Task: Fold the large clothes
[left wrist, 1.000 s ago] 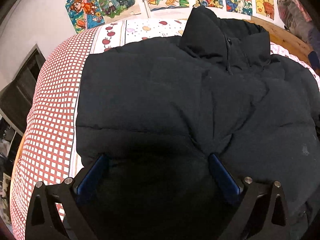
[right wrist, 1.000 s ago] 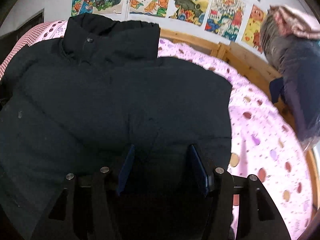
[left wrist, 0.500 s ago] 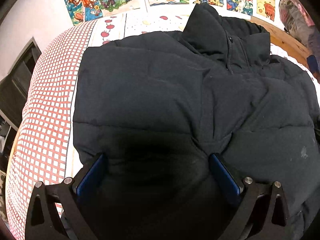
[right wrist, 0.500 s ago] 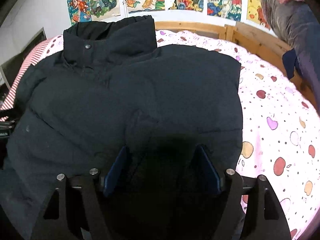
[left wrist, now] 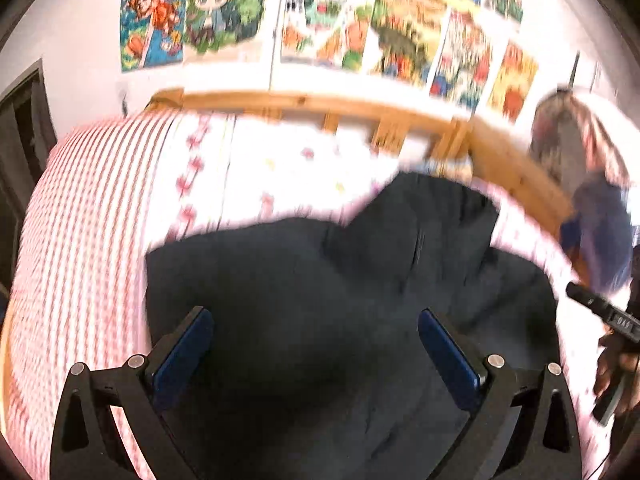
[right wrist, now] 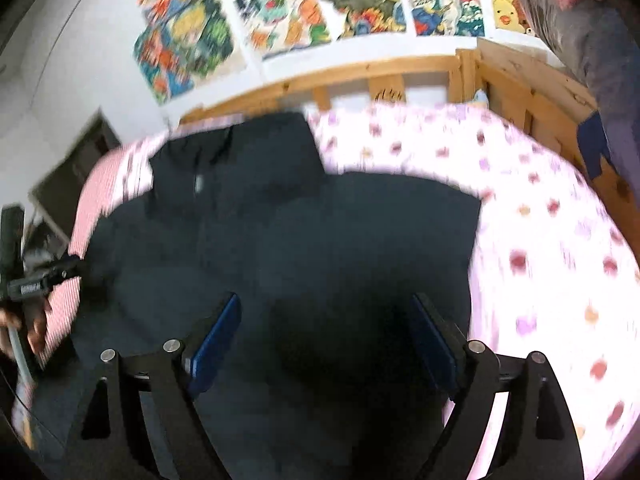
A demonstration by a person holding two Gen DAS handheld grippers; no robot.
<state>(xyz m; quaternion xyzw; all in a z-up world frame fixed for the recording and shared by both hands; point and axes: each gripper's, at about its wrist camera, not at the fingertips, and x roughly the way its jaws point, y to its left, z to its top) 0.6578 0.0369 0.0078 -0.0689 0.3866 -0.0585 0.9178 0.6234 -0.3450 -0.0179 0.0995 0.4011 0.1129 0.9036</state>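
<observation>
Both views have swung up and blurred, each tool, left (left wrist: 316,344) and right (right wrist: 326,332), spread apart above the black jacket (left wrist: 328,280) flat on the bed (right wrist: 552,248); pinch the hem corners together.

Jacket (left wrist: 320,300) flat on bed (left wrist: 248,176), collar toward headboard (left wrist: 360,108), posters (left wrist: 328,28) behind.
</observation>
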